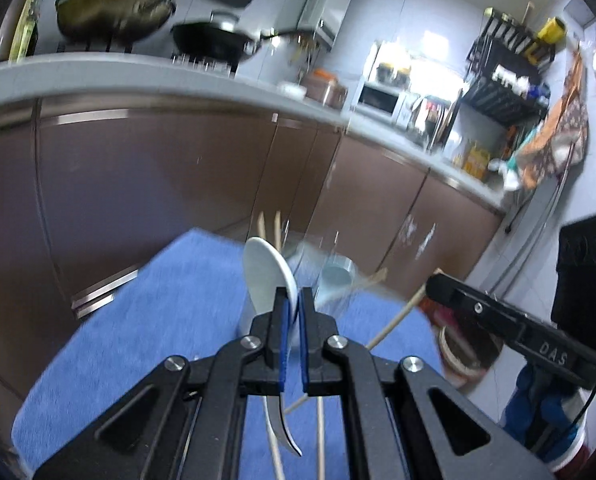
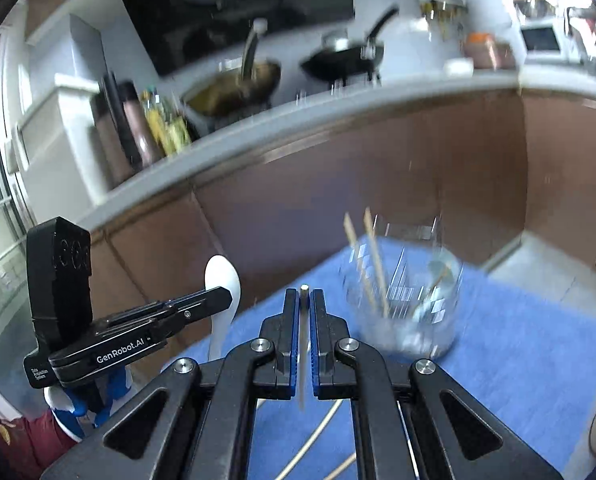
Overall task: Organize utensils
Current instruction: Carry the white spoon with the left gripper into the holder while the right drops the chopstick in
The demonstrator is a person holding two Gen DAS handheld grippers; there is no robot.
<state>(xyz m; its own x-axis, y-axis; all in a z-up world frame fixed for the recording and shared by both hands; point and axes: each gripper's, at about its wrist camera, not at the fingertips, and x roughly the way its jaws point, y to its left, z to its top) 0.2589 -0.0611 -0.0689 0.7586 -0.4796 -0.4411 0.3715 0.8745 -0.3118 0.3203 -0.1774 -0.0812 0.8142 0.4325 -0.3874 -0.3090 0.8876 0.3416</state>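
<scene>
Blue cloth covers the table and carries one clear glass jar. The jar stands upright, ahead of and to the right of the right gripper, and ahead of the left gripper, just right of its centre line. Two chopsticks already lean inside the jar.

The left gripper is clamped on one white spoon, bowl raised above the jaws, handle hanging below. The right gripper is clenched on one chopstick, its long axis running along the fingers, tip forward. The right gripper appears nearer the jar, so the chopstick must likely tilt tip-down over the rim. At least two more chopsticks lie loose on the cloth.
</scene>
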